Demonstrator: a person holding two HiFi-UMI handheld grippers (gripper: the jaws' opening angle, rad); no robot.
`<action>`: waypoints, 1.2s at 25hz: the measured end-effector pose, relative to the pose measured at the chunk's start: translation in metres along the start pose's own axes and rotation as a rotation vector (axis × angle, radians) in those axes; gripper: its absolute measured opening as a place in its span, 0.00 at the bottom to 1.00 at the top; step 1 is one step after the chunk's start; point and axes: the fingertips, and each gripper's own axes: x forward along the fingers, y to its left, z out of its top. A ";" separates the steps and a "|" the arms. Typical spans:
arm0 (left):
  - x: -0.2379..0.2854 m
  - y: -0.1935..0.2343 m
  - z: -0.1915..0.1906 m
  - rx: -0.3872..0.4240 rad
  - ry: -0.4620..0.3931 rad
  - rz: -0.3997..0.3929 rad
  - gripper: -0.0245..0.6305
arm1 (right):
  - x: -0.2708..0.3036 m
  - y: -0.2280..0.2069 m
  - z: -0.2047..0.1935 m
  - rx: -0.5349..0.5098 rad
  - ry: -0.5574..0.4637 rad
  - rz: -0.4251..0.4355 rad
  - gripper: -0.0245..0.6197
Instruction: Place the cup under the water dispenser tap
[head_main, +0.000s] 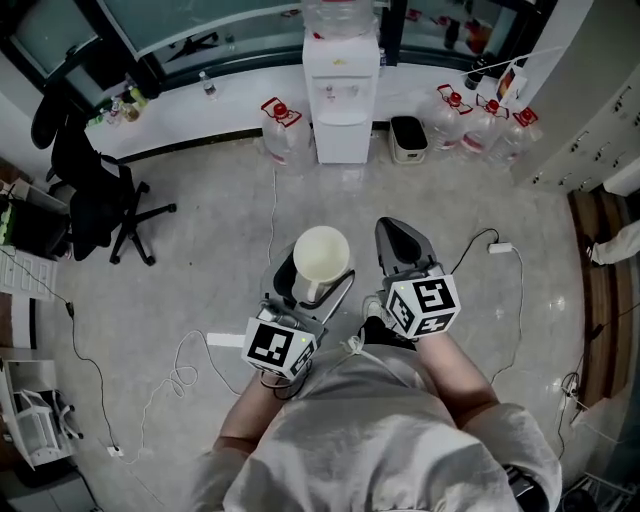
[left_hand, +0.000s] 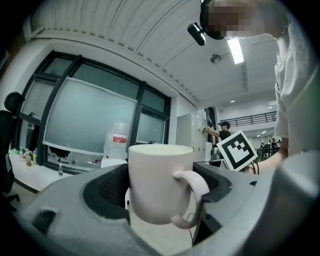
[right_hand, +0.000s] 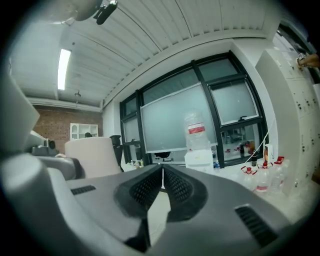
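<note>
My left gripper (head_main: 318, 272) is shut on a white cup (head_main: 320, 259), held upright in front of the person's body. In the left gripper view the cup (left_hand: 160, 182) sits between the two jaws with its handle toward the right jaw. My right gripper (head_main: 401, 240) is beside it on the right, shut and holding nothing; its jaws meet at the tips (right_hand: 162, 169). The white water dispenser (head_main: 341, 85) with a bottle on top stands against the far wall, some way ahead of both grippers. It also shows far off as the dispenser (right_hand: 198, 150) in the right gripper view.
Water jugs stand either side of the dispenser: a jug (head_main: 281, 127) at its left, several jugs (head_main: 482, 124) at its right. A small bin (head_main: 408, 138) sits next to it. A black office chair (head_main: 95, 195) is at the left. Cables (head_main: 180, 375) trail over the floor.
</note>
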 end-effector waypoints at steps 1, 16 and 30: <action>0.015 0.004 0.002 0.000 -0.002 0.011 0.63 | 0.007 -0.014 0.003 -0.003 0.004 0.003 0.08; 0.203 0.069 -0.009 -0.042 0.038 0.106 0.63 | 0.107 -0.164 0.022 -0.045 0.067 0.027 0.08; 0.324 0.226 -0.037 -0.075 0.093 0.006 0.63 | 0.280 -0.202 0.014 -0.046 0.133 -0.057 0.08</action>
